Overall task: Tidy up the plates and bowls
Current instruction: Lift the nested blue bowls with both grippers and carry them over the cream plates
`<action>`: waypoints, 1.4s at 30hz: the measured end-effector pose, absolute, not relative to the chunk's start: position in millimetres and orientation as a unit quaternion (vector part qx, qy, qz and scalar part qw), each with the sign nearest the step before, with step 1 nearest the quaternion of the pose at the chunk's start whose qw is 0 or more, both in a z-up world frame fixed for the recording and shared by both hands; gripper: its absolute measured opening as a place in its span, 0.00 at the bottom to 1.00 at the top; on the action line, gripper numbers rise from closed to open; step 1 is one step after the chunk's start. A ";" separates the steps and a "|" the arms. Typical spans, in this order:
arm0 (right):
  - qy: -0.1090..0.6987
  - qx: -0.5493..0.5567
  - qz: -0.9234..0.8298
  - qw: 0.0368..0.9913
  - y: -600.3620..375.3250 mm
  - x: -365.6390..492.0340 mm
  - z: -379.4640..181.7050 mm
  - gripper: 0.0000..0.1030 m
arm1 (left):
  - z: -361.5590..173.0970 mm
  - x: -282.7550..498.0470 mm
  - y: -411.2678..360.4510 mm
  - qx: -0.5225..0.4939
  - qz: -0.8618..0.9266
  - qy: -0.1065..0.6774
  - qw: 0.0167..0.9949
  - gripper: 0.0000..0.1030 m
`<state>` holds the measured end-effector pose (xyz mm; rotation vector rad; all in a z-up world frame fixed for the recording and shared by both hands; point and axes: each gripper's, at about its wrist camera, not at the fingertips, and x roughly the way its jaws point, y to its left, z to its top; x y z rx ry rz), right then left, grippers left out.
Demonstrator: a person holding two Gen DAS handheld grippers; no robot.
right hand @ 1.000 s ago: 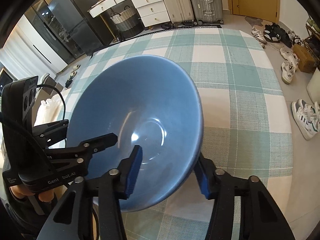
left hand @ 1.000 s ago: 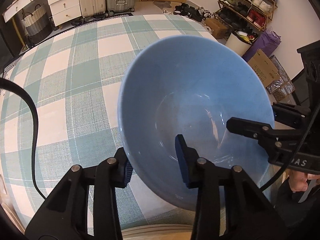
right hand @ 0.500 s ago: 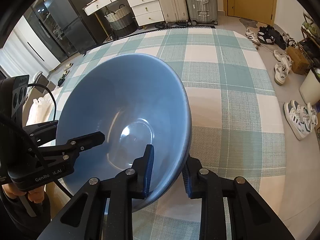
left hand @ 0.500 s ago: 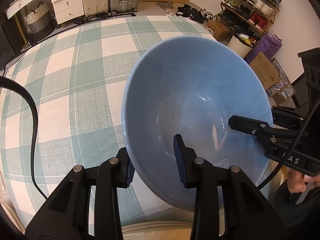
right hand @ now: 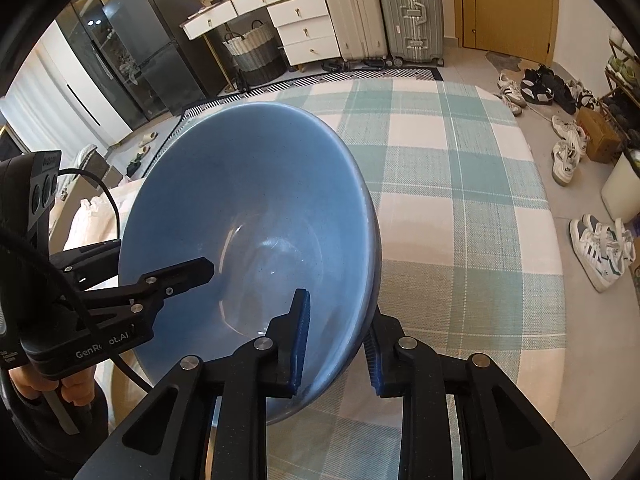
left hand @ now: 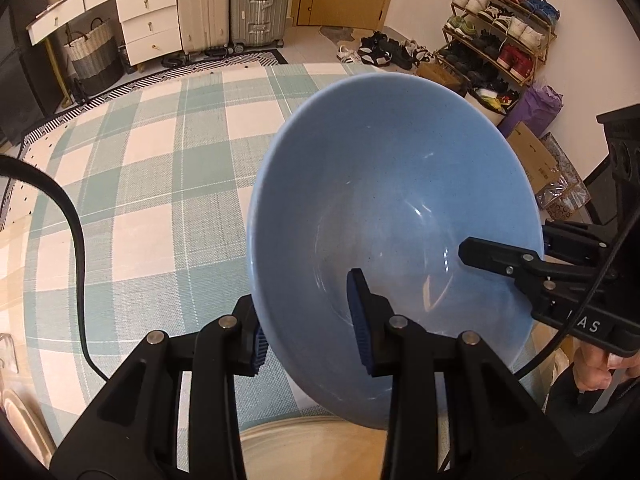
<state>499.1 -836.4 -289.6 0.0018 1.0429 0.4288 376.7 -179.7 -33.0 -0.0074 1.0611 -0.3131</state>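
Note:
A large blue bowl (left hand: 384, 208) is held in the air above the table, tilted. My left gripper (left hand: 308, 332) is shut on its near left rim, one pad inside and one outside. My right gripper (right hand: 336, 340) is shut on the opposite rim of the same bowl (right hand: 248, 216). Each gripper shows in the other's view: the right one (left hand: 504, 256) at the bowl's right side, the left one (right hand: 176, 276) at its left side. A beige dish rim (left hand: 312, 436) shows just below the bowl at the table's near edge.
The table has a green and white checked cloth (left hand: 140, 184), also in the right wrist view (right hand: 460, 208). A black cable (left hand: 76, 248) hangs over its left side. Another dish edge (left hand: 20, 420) shows at the lower left. Suitcases, drawers and shoes stand on the floor beyond.
My right gripper has closed onto the bowl's rim. The bowl has been lifted and tilted more upright between both grippers, and the beige dish below it has come into view.

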 end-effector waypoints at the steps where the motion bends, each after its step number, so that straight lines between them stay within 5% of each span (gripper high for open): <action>1: 0.492 0.002 0.206 0.846 -835.3 496.0 -287.0 0.25 | -29.0 371.7 -177.6 -0.002 -0.147 0.501 0.853 0.30; 42: 0.463 -0.029 0.272 0.843 -771.7 389.0 -246.0 0.25 | 48.0 204.7 -102.5 -0.025 -0.092 0.468 0.879 0.30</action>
